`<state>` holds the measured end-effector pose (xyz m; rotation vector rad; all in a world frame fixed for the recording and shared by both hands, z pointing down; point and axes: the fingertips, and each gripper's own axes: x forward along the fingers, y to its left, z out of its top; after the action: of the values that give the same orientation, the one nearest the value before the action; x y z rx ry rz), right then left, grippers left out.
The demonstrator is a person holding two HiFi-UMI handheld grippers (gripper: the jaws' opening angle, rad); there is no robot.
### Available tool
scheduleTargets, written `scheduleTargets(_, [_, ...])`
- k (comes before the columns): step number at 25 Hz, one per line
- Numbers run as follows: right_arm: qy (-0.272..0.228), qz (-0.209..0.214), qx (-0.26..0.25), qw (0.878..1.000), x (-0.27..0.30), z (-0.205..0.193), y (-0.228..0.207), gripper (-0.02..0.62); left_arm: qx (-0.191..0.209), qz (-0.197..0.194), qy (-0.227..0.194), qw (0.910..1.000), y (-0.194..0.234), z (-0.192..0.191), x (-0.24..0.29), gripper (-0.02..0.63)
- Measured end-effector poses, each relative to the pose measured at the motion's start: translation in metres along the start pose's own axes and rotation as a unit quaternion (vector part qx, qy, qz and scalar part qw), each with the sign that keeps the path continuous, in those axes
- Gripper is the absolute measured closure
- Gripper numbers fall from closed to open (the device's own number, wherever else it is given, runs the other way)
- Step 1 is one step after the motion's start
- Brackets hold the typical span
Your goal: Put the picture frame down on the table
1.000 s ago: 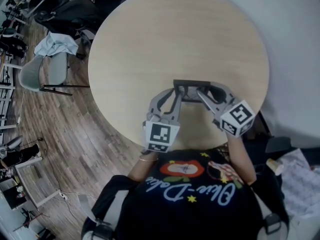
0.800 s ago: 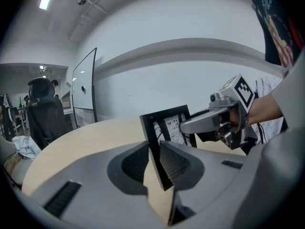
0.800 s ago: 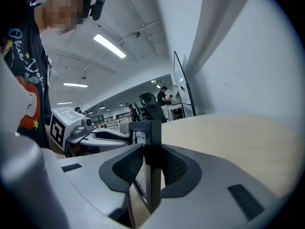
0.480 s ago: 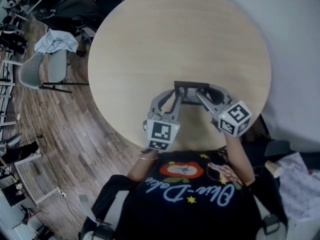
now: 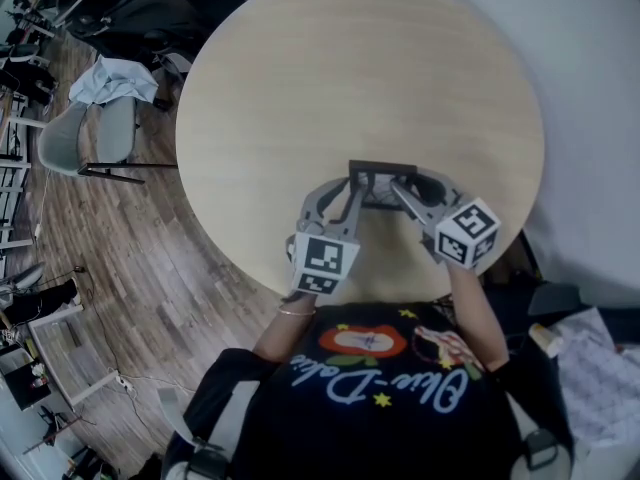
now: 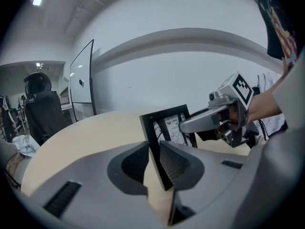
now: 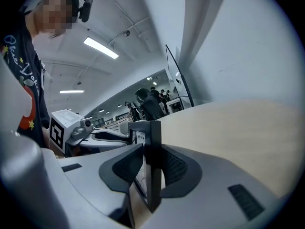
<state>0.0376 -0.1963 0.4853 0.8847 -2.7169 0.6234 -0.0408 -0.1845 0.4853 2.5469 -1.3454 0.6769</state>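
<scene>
A black picture frame stands upright near the front edge of the round pale wooden table, held from both sides. My left gripper is shut on the frame's left side. In the left gripper view the frame sits edge-on between the left gripper, and its printed picture faces the right gripper. My right gripper is shut on the frame's right side. The right gripper view shows the frame clamped in the right gripper, with the left gripper behind it.
A grey chair with a pale cloth and black office chairs stand on the wooden floor left of the table. Papers lie at the lower right. A glass panel stands beyond the table.
Almost nothing has changed. Both grippers keep their hold on the frame, and the right one has drifted very slightly leftward.
</scene>
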Motion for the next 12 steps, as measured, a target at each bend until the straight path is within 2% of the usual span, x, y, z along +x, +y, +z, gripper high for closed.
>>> scheduleTargets(12, [0.006,-0.007,0.023,1.0,0.007,-0.004,-0.01,0.508,-0.003,-0.004,0.013,0.9999,0.004,-0.003,0.011,0.535])
